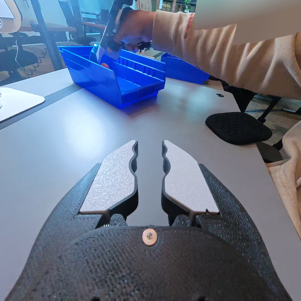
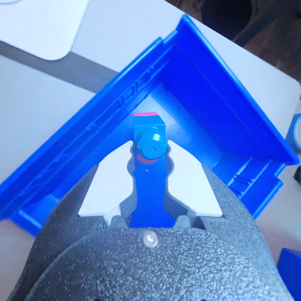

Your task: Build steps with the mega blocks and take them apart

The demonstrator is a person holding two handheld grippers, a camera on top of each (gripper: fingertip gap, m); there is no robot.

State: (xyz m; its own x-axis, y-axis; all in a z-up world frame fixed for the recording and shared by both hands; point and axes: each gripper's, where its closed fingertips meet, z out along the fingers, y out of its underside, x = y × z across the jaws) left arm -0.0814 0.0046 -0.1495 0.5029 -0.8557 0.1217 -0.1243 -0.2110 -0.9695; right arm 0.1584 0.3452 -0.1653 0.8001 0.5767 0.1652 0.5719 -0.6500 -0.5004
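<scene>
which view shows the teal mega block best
The right wrist view: the teal plastic mega block sits close up between the right hand-held gripper fingertips. The left wrist view shows only a far teal sliver inside the blue plastic bin.

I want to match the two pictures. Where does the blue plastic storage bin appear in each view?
Left wrist view: the blue plastic storage bin stands on the grey table, upper middle, beyond the open left gripper.
Right wrist view: its walls fill the centre, seen from above, around the right gripper.
Shared landmark: the white rounded plate beside the bin.
</scene>
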